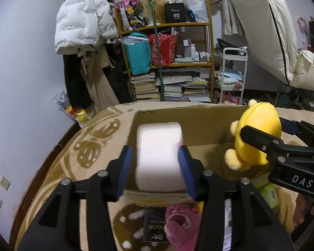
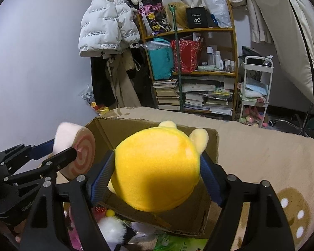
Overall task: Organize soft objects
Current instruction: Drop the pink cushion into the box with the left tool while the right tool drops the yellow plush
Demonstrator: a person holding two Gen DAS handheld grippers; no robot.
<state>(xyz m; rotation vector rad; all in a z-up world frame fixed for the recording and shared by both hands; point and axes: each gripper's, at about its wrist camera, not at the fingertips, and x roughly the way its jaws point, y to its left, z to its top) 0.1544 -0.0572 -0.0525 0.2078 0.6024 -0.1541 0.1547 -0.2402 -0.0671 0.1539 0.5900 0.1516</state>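
Note:
My left gripper (image 1: 157,159) is shut on a white and pink roll-shaped cushion (image 1: 159,154) and holds it over the open cardboard box (image 1: 198,115). The cushion's pink spiral end shows in the right wrist view (image 2: 81,152). My right gripper (image 2: 157,173) is shut on a yellow plush toy (image 2: 157,167) and holds it above the box (image 2: 148,123), at its right side. In the left wrist view the yellow plush (image 1: 255,138) hangs in the right gripper (image 1: 259,140) by the box's right wall.
The box stands on a beige patterned rug (image 1: 90,146). A pink plush (image 1: 182,226) and packets lie in front of the box; a white fluffy item (image 2: 113,228) lies there too. A bookshelf (image 1: 167,62), white cart (image 1: 232,79), hanging coats and bedding stand behind.

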